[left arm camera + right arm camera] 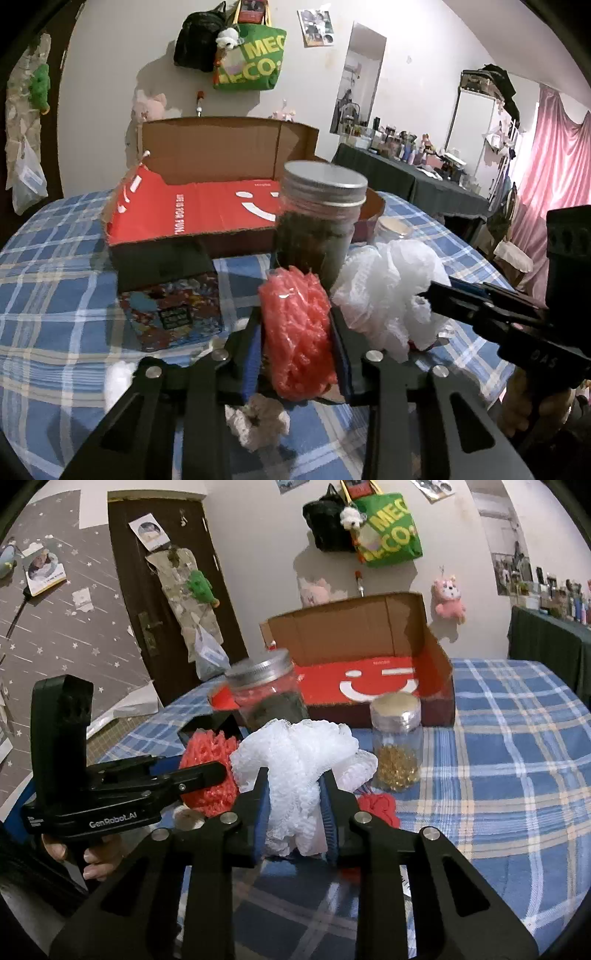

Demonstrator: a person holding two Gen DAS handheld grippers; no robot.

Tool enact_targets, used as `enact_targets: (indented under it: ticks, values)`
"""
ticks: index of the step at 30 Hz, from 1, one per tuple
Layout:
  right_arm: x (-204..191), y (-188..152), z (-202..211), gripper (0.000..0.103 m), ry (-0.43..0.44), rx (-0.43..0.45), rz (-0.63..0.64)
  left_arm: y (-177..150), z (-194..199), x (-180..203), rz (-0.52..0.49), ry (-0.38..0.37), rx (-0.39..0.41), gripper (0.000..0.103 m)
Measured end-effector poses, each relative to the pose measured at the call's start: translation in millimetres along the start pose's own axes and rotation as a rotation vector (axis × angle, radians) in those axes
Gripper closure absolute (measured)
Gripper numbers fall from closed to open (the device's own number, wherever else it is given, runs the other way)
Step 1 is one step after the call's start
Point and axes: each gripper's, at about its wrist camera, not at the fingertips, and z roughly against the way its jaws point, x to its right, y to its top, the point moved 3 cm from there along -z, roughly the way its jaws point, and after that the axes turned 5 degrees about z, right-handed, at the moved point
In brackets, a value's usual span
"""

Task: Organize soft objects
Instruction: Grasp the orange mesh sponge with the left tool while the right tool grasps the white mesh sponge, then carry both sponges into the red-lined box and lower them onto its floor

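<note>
The left gripper (297, 325) is closed on the red puff (297, 332); its two blue pads press the puff from both sides. The puff stands with its long axis running up and away from the camera, above the checked cloth (55, 295), and its lower end is hidden between the fingers. The right gripper (295, 797) is closed on the white puff (295, 760) in the same way. This puff is pinched at its lower, narrow part and opens wide at the top (like a mushroom), so its long axis is about upright.

The two puffs are just beside each other, the red one on the left; whether they touch I cannot tell. Behind them stands a jar (319, 218) with a metal lid, its dark content hard to make out. A small jar (397, 746) with yellow beads stands right of the white puff. Behind the jars lies the open red box (369, 679). A red soft thing (380, 806) on the cloth is half hidden behind the right fingers, and a pale lump (258, 424) lies under the left gripper
</note>
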Motion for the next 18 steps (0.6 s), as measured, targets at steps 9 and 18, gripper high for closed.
enact_targets:
  ticks: [9, 18]
  values:
    - [-16.7, 18.8, 30.9, 0.08, -0.004, 0.085, 0.042, 15.2, 30.0, -6.2, -0.005, -0.002, 0.061, 0.069]
    - [-17.6, 45.9, 62.5, 0.08, -0.045, 0.186, 0.07, 35.7, 60.9, -12.3, -0.021, 0.013, 0.126, 0.069]
